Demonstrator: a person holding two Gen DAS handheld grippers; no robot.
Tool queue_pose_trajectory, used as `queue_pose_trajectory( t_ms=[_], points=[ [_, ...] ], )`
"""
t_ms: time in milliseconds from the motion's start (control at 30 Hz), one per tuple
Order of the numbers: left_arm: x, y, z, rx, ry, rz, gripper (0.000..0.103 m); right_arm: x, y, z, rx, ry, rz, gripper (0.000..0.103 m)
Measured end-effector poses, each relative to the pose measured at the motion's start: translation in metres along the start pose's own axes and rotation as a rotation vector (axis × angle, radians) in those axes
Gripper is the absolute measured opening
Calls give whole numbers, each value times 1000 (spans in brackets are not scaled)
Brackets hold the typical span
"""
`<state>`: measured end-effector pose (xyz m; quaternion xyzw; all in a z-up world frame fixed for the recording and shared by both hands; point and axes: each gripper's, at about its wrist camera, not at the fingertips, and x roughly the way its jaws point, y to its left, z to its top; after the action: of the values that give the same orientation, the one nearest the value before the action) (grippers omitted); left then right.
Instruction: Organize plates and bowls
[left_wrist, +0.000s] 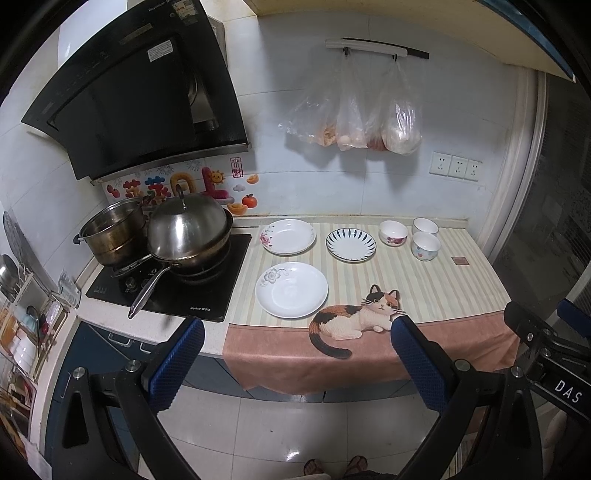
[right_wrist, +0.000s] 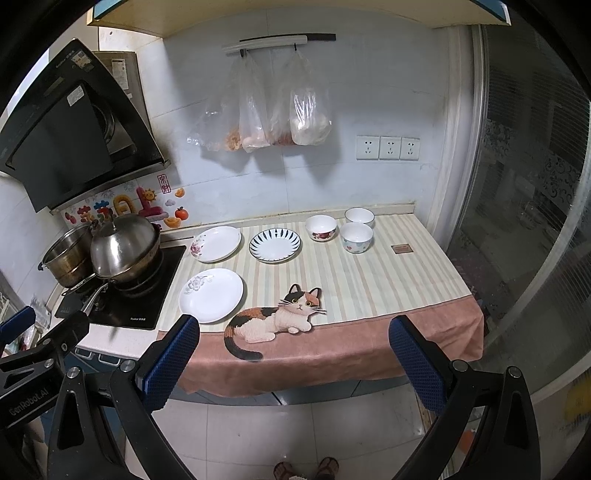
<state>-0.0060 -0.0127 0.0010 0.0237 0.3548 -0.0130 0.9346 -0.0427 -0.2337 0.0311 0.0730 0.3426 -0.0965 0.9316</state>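
Note:
Three plates lie on a striped cloth with a cat picture: a white plate with a grey flower (left_wrist: 291, 290) (right_wrist: 211, 295) near the front, a plate with pink flowers (left_wrist: 288, 236) (right_wrist: 216, 243) behind it, and a blue-rayed plate (left_wrist: 351, 244) (right_wrist: 274, 245) to the right. Three bowls stand at the back right: a red-flowered bowl (left_wrist: 393, 232) (right_wrist: 321, 228), a plain white bowl (left_wrist: 425, 225) (right_wrist: 359, 216) and a pastel-patterned bowl (left_wrist: 426, 246) (right_wrist: 356, 237). My left gripper (left_wrist: 297, 334) and right gripper (right_wrist: 295, 332) hang open in front of the counter, holding nothing.
A stove (left_wrist: 173, 291) at the left carries a lidded pan (left_wrist: 188, 232) and a steel pot (left_wrist: 112, 230). Plastic bags (right_wrist: 273, 114) hang on the wall. A small brown square (right_wrist: 401, 248) lies at the cloth's right. A glass door (right_wrist: 524, 206) bounds the right. Sandalled feet (right_wrist: 306, 469) stand below.

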Motion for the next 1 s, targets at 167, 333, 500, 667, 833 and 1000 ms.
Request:
queue_pose_trajectory(
  t_ms=[167, 333, 500, 667, 833, 1000],
  points=[
    [0, 2, 3, 1, -4, -3, 103, 1, 1, 1, 0, 0, -1, 103],
    [3, 5, 10, 5, -5, -8, 103, 2, 1, 3, 0, -3, -5, 103],
    [4, 4, 11, 5, -6, -6, 103, 4, 1, 5, 0, -3, -6, 103],
    [4, 5, 11, 4, -7, -5, 103, 2, 1, 4, 0, -4, -5, 103],
    [5, 5, 12, 2, -11, -3, 103, 3, 1, 6, 2, -4, -3, 103],
    [5, 5, 12, 3, -11, -2, 103, 4, 2, 6, 2, -2, 0, 103]
  ],
)
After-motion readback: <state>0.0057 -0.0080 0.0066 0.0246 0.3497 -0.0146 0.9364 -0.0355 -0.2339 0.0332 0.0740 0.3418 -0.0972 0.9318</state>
